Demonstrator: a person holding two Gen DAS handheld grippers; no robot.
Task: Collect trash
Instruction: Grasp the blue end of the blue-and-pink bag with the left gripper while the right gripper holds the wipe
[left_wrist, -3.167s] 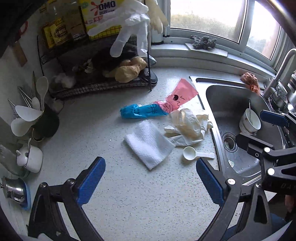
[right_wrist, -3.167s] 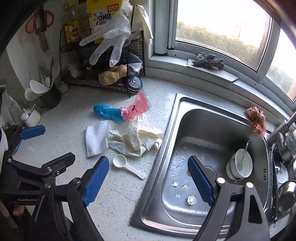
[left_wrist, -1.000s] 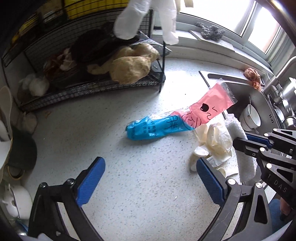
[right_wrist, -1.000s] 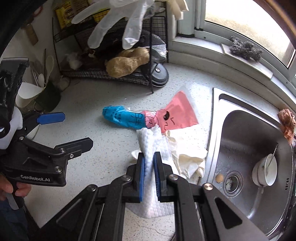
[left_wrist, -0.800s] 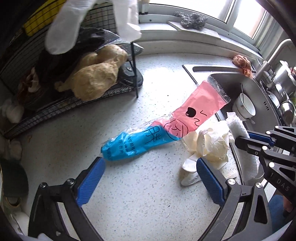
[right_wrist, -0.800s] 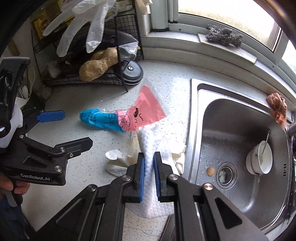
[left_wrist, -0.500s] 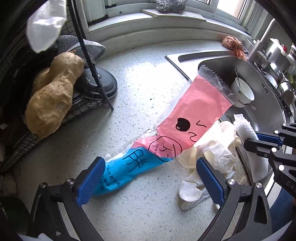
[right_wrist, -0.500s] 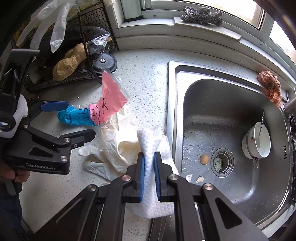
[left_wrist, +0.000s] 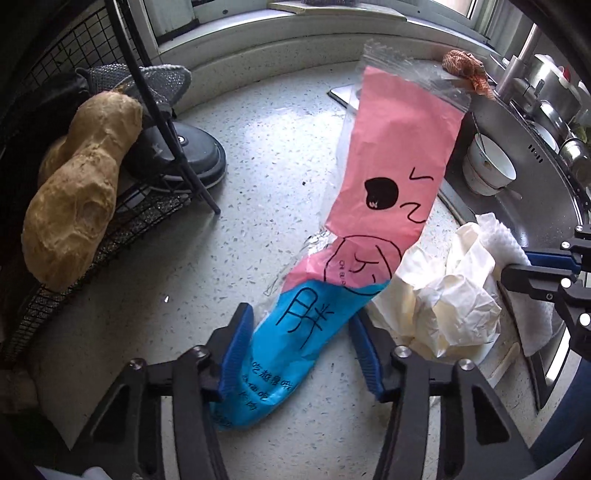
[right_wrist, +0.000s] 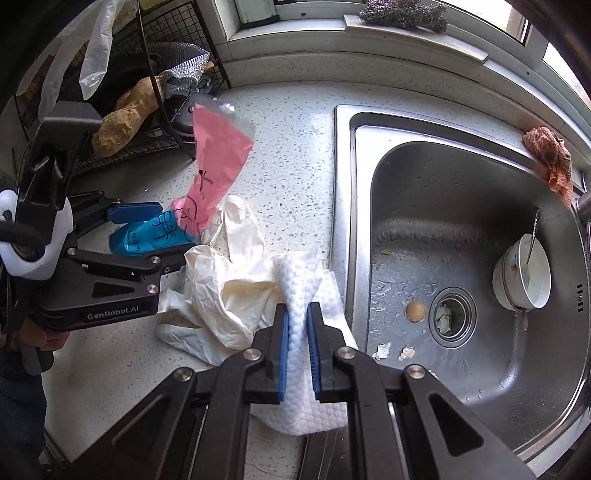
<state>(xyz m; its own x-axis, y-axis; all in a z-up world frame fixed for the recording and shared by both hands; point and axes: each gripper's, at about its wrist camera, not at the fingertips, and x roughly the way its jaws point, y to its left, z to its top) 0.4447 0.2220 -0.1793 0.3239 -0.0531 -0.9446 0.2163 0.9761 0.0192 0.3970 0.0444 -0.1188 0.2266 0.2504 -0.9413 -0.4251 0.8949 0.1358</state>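
Left wrist view: left gripper (left_wrist: 301, 349) just closing around blue-pink wrapper (left_wrist: 373, 229) on counter (left_wrist: 258, 155), right gripper (right_wrist: 298, 345) clamped on paper towel (right_wrist: 295, 280); slick wrapper may slip free.

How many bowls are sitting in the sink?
2, it seems: white bowls stacked one inside the other at the right side of the sink, with a spoon in the top one. More could be nested unseen.

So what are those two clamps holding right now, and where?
The right gripper pinches the white paper towel at a raised fold. The left gripper has been closing on the pink-and-blue wrapper's blue end.
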